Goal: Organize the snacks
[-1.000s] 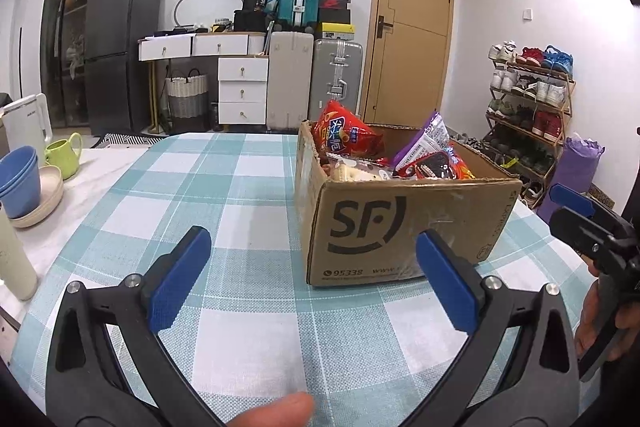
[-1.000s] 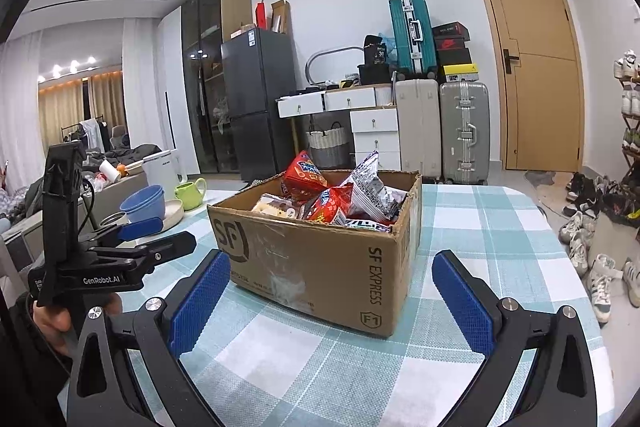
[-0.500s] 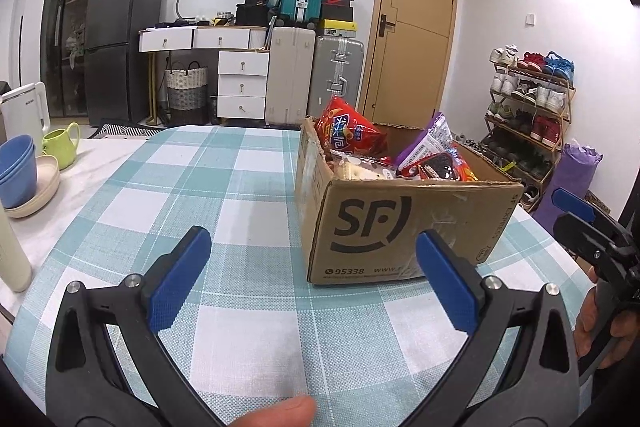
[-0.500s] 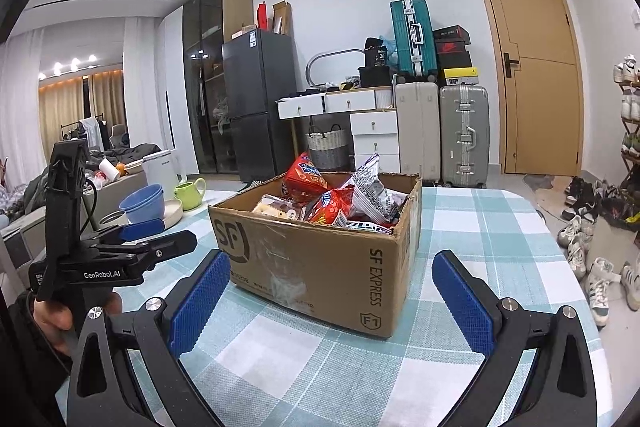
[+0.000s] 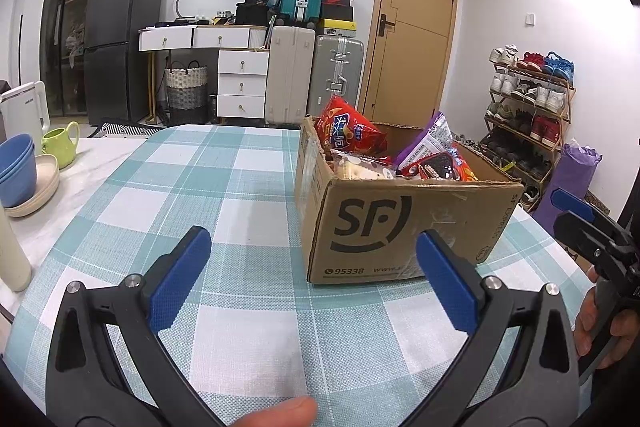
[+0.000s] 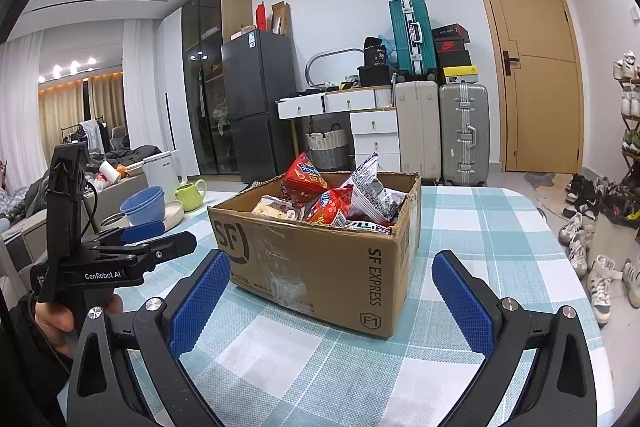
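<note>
A brown cardboard box (image 5: 400,223) (image 6: 320,267) marked SF stands on a teal checked tablecloth (image 5: 240,195), packed with snack bags. A red bag (image 5: 348,133) (image 6: 302,179) sticks up at its far left, and a purple-and-white bag (image 5: 428,143) leans beside it. My left gripper (image 5: 312,275) is open, just short of the box's near left corner, holding nothing. My right gripper (image 6: 330,301) is open too, level with the box's near corner. Each gripper shows at the edge of the other's view.
Blue bowls (image 5: 16,163) on a cream plate, a green mug (image 5: 60,143) and a white kettle (image 5: 24,107) sit at the table's left edge. Suitcases (image 5: 336,75), drawers and a fridge (image 5: 116,31) line the back wall. A shoe rack (image 5: 528,115) stands at right.
The left wrist view has tilted up slightly, so the box sits lower in frame. Both grippers stay open and the box has not moved.
</note>
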`<control>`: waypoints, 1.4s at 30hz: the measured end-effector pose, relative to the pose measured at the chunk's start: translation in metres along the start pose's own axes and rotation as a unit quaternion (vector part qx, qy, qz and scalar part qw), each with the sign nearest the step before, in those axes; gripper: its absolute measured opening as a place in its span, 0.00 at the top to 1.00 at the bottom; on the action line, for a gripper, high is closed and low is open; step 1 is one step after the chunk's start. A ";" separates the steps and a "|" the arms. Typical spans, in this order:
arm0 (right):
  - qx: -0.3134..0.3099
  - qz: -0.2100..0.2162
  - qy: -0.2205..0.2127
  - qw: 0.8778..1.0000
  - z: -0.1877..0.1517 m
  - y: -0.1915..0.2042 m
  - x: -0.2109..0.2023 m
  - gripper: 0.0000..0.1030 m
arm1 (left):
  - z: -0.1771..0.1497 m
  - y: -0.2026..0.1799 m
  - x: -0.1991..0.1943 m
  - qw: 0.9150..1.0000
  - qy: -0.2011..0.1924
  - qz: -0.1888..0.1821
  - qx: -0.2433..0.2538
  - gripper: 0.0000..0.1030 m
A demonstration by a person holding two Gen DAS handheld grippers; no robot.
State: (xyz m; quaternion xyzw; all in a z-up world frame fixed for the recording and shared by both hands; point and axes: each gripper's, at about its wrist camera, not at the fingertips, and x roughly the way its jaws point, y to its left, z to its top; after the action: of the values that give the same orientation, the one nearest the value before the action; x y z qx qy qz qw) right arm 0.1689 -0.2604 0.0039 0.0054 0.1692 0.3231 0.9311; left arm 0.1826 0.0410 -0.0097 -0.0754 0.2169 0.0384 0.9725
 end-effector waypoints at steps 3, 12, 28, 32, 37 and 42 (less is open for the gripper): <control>0.001 0.000 0.000 1.000 0.000 0.000 0.000 0.00 | 0.000 0.000 0.000 1.000 -0.001 0.000 0.002 0.01; 0.001 0.000 0.000 1.000 0.000 0.000 0.000 0.00 | -0.001 0.001 0.002 1.000 -0.001 0.001 -0.001 0.01; 0.000 0.000 0.000 1.000 -0.001 0.001 0.001 0.00 | -0.001 0.001 0.001 1.000 -0.002 0.001 0.000 0.01; 0.000 0.000 0.000 1.000 -0.001 0.001 0.001 0.00 | -0.001 0.001 0.001 1.000 -0.002 0.001 0.000 0.01; 0.000 0.000 0.000 1.000 -0.001 0.001 0.001 0.00 | -0.001 0.001 0.001 1.000 -0.002 0.000 0.000 0.01; 0.000 0.000 0.000 1.000 -0.001 0.001 0.001 0.00 | -0.002 0.002 0.001 1.000 -0.003 0.000 0.002 0.01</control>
State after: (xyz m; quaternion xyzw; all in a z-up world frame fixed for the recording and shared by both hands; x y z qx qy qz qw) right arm 0.1688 -0.2593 0.0026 0.0056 0.1692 0.3231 0.9311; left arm 0.1829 0.0425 -0.0119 -0.0737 0.2140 0.0385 0.9733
